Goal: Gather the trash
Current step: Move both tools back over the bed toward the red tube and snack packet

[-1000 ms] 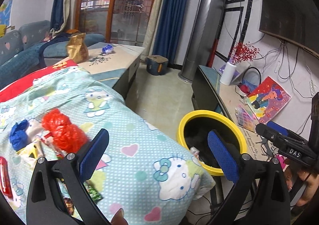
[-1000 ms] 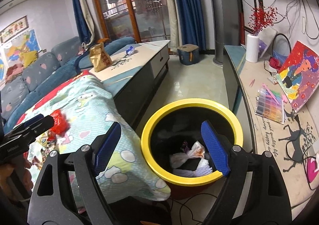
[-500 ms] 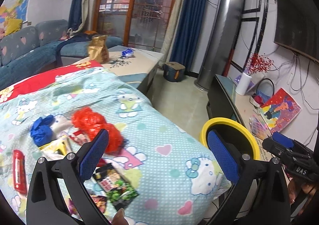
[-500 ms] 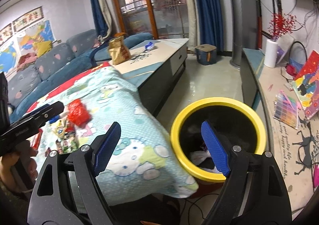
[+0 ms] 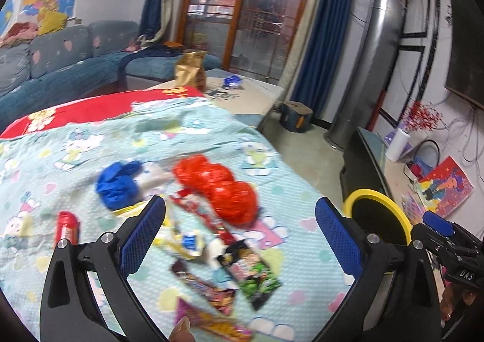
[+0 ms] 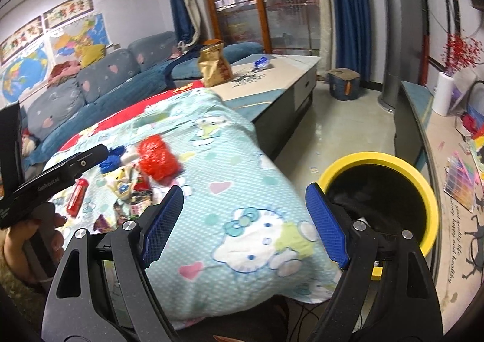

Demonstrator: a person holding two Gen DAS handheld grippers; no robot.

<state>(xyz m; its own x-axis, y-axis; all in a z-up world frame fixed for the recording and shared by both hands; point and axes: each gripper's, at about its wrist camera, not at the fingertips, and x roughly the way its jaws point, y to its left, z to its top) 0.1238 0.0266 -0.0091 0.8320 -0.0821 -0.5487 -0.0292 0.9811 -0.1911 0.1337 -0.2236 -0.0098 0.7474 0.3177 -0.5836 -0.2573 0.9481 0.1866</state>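
Here the trash lies in a loose cluster on a cartoon-cat blanket (image 5: 211,136) spread over the tabletop, toward the blanket's near end and back from the edge that hangs over the floor. A crumpled red plastic bag (image 5: 217,187) sits at the middle of the cluster, with a crumpled blue bag (image 5: 118,184) just beside it on the far-left side. Nearer the camera lie a red tube-like packet (image 5: 67,227), a yellow-and-white wrapper (image 5: 181,243), a dark snack packet with green print (image 5: 251,269) and an orange-purple wrapper (image 5: 211,316) close to the near edge.

The left tongs (image 5: 240,239) hang over this cluster with both blue pads wide apart and nothing between them, probably spread ready to take one of the packets. The right tongs (image 6: 245,221) are likewise wide open and empty, hanging over the blanket's overhanging corner.

The yellow-rimmed bin (image 6: 423,187) stands on the floor just beside that corner, on the right tongs' side, presumably so that each piece has only a short way to go from blanket to bin. Something pale shows deep inside it, so I judge that some trash is already collected; most is yet on the blanket.
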